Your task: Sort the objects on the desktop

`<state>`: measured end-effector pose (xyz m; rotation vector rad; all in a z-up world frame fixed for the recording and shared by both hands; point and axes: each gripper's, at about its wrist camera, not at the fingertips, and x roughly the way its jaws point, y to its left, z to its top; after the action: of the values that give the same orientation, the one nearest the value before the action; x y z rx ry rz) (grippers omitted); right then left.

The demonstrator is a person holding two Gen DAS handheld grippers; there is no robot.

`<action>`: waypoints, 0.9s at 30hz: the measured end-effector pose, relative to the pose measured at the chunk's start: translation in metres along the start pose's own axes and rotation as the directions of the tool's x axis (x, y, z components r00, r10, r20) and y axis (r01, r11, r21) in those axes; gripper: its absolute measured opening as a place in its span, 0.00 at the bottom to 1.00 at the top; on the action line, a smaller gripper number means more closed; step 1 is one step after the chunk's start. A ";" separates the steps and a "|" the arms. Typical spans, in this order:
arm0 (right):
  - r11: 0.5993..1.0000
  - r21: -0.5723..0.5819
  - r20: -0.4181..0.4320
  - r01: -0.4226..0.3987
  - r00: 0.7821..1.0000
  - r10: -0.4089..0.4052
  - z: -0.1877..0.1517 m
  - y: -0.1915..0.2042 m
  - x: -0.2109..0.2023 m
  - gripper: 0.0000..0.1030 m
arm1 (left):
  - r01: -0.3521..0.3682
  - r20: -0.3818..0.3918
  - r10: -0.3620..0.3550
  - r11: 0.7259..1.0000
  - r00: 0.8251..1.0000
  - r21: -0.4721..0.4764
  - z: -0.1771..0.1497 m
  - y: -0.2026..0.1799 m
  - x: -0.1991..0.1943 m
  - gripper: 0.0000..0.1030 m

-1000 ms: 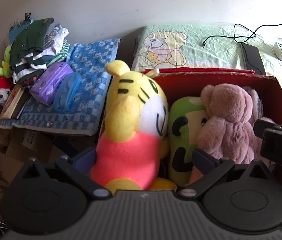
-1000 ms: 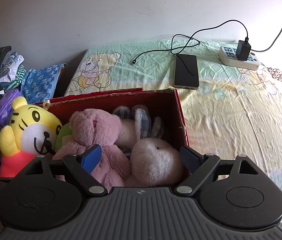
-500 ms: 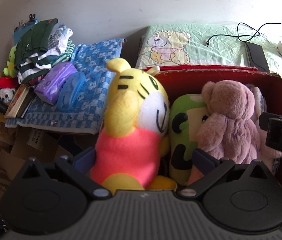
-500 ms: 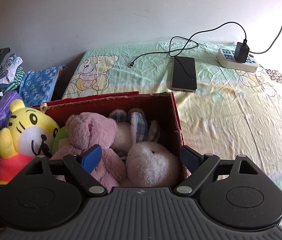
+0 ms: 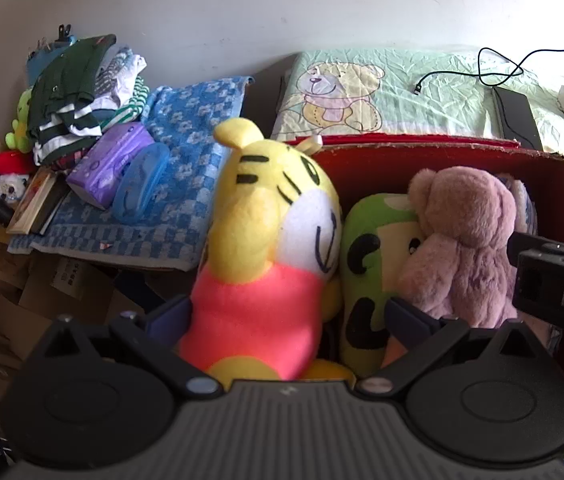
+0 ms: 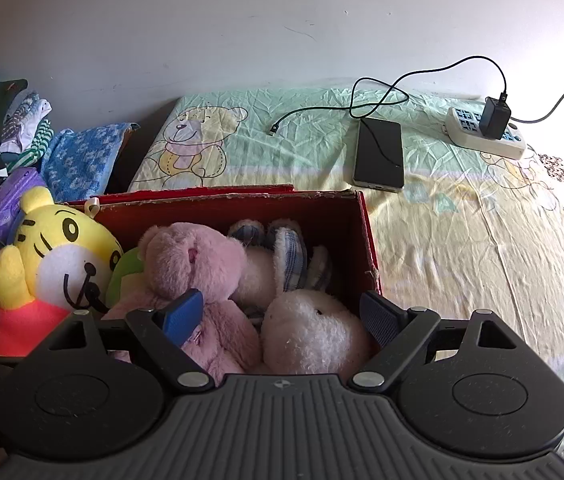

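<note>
A red cardboard box (image 6: 241, 208) on the bed holds several plush toys. A yellow tiger in a pink shirt (image 5: 265, 248) stands upright at its left end, beside a green plush (image 5: 366, 272) and a pink bear (image 5: 466, 240). My left gripper (image 5: 288, 316) is open, its fingers wide on either side of the tiger's body; a gap shows on the right side. My right gripper (image 6: 282, 312) hangs open over the box's right half, above the pink bear (image 6: 193, 272) and a white bunny (image 6: 310, 332). A plush with plaid ears (image 6: 282, 252) lies behind them.
On the bear-print sheet behind the box lie a phone (image 6: 380, 156), a cable and a power strip (image 6: 482, 136). Left of the box, a blue towel (image 5: 185, 160) carries a purple pack (image 5: 109, 164), a blue case (image 5: 139, 184) and piled clothes (image 5: 77, 92). Cardboard (image 5: 9, 280) lies below.
Both views drift only slightly; the box and toys sit a little lower in the right wrist view. No toy has moved, and both grippers stay open.
</note>
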<state>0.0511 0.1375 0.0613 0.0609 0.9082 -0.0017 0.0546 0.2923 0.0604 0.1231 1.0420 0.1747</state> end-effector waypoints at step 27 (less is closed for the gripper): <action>1.000 0.010 0.001 -0.028 1.000 0.028 0.000 -0.002 -0.001 0.85 | 0.047 0.003 -0.047 0.999 0.999 0.006 0.007 0.005 0.000 0.99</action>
<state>0.0505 0.1360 0.0626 0.0832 0.9067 0.0202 0.0601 0.2968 0.0644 0.1044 1.0416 0.1291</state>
